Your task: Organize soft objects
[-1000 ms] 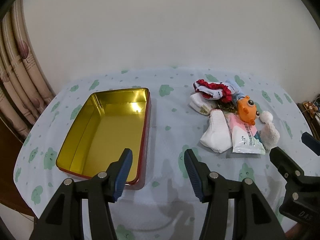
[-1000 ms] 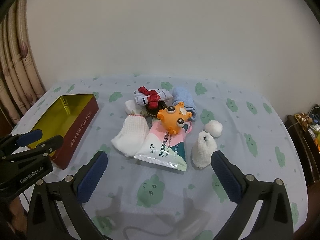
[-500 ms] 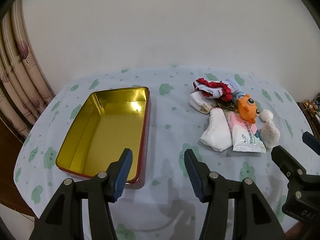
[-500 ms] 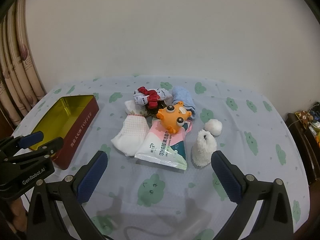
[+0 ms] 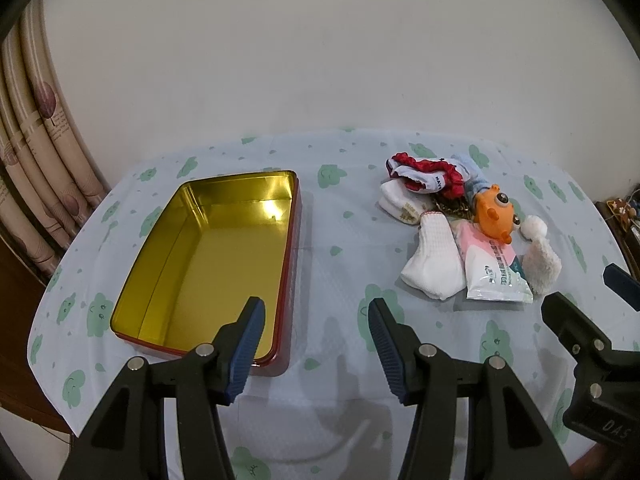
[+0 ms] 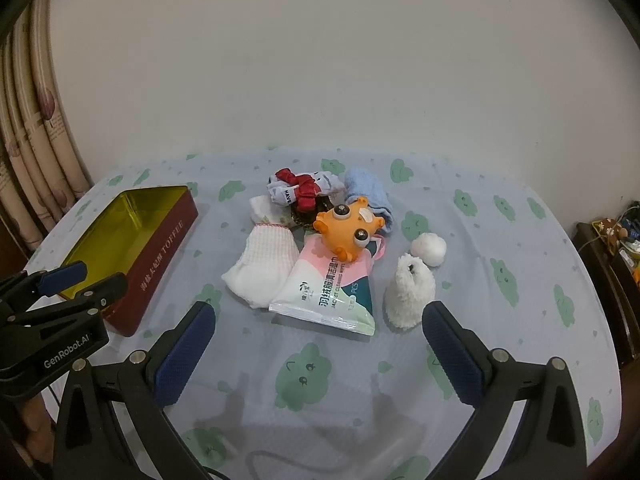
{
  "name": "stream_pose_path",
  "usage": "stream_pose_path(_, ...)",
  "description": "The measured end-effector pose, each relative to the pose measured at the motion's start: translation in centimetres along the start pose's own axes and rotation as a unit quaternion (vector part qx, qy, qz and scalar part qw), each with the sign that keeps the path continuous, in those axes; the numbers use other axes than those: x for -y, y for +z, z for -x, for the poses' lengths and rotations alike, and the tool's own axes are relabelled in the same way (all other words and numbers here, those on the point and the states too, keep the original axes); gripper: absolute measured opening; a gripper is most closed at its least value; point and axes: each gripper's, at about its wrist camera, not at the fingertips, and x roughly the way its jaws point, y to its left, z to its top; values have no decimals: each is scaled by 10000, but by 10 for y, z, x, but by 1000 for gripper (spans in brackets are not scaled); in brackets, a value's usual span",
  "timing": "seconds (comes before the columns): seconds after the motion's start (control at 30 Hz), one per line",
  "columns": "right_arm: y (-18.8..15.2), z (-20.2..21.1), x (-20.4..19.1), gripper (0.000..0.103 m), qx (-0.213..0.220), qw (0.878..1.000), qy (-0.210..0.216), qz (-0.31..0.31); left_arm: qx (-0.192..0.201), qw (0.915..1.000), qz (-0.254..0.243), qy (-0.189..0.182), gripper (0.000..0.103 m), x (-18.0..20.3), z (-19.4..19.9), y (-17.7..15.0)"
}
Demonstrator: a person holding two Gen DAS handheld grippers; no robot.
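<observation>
Since a second ago you have barely shifted either gripper; the pile of soft things sits where it was and the tin is unchanged. From your left wrist view, the left gripper [image 5: 316, 344] hangs with its fingers apart over the near edge of the table [image 5: 336, 216], its left pad above the near right corner of the open gold-lined tin [image 5: 208, 256], which is empty; only this view shows the tin's whole inside. The soft pile lies well apart from the tin toward the table's right side, and your right gripper's dark frame shows at the right edge. From your right wrist view, the right gripper [image 6: 316, 344] is spread wide and holds nothing, and the pile is plain: white sock [image 6: 264, 264], wipes packet [image 6: 332, 288] under the orange toy [image 6: 348, 228], fluffy white piece [image 6: 410, 292], small white ball [image 6: 429, 249], blue cloth [image 6: 368, 192], red-and-white fabric [image 6: 300, 190]. Only here can you read the tin's red side lettering.
</observation>
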Motion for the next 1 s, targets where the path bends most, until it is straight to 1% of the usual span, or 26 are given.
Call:
stream_pose_path(0.8, -7, -3, -1, 103, 28, 10000, -2, -40, -15, 10000, -20, 1, 55, 4, -2, -4)
stream_pose_path(1.0, -10, -7, 16, 103, 27, 9998, -114, -145, -52, 10000, -45, 11, 55, 6, -6, -3)
